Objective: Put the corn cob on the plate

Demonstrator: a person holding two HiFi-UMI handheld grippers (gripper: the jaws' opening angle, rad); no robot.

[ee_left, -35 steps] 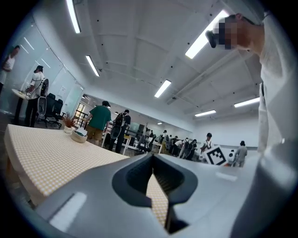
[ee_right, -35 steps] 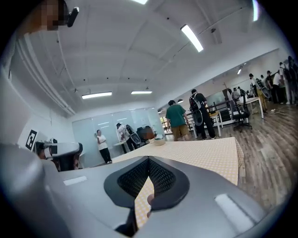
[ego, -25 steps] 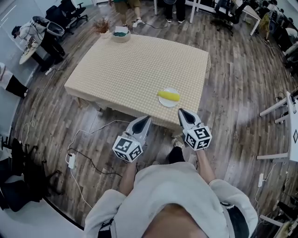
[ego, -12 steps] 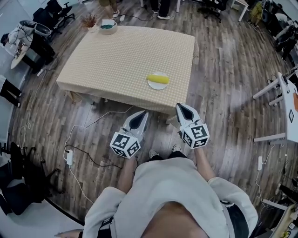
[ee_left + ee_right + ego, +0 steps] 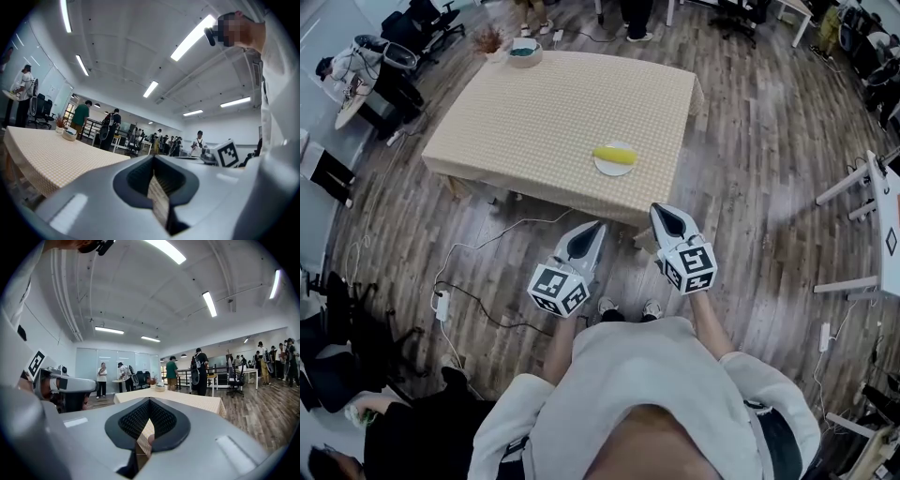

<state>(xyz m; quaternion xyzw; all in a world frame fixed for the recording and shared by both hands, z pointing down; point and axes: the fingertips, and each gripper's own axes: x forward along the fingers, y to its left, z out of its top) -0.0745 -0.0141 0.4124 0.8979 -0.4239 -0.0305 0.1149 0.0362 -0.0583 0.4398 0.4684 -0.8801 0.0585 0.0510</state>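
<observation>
A yellow corn cob (image 5: 615, 154) lies on a small white plate (image 5: 613, 170) near the front right part of the table (image 5: 534, 122), which has a beige checked cloth. Both of my grippers are held out over the floor just in front of the table's near edge, well short of the plate. The left gripper (image 5: 593, 228) is shut and empty, as the left gripper view (image 5: 154, 162) also shows. The right gripper (image 5: 660, 211) is shut and empty too, its jaws (image 5: 149, 402) pointing level at the table (image 5: 187, 400).
A bowl (image 5: 524, 51) and a small dried plant (image 5: 491, 40) stand at the table's far left corner. Cables and a power strip (image 5: 442, 305) lie on the wood floor to the left. A white desk (image 5: 881, 216) stands at the right. Someone crouches at the lower left (image 5: 394, 441).
The table and plate have slid up in the head view, and both shut grippers now sit a little further back from the table's edge. Someone has come into the lower left corner.
</observation>
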